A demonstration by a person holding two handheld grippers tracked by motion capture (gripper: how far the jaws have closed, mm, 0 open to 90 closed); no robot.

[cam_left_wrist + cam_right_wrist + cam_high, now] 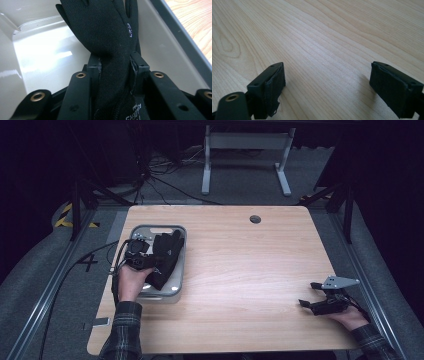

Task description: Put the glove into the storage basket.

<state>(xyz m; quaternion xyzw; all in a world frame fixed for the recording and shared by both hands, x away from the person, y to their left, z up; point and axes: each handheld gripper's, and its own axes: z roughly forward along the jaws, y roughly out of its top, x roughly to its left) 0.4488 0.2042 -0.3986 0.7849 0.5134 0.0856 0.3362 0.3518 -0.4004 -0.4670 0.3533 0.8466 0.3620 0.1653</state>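
A black glove (167, 252) lies in a shallow grey tray (155, 227) at the left of the wooden table (240, 260), fingers pointing to the far side. My left gripper (141, 261) reaches into the tray at the glove's near end. In the left gripper view the glove (107, 32) runs up between the jaws of my left gripper (115, 63). Both pads press on its cuff, above the tray's pale wall (160, 37). My right gripper (307, 294) rests low at the table's near right, open. Bare wood (324, 37) lies between the jaws of my right gripper (327, 82).
A small round hole (255, 219) sits near the table's far edge. Behind the table stands a grey metal frame (245, 150) among floor cables. Yellow-black tape (64, 215) marks the floor at the far left. Open wood stretches between the tray and my right hand.
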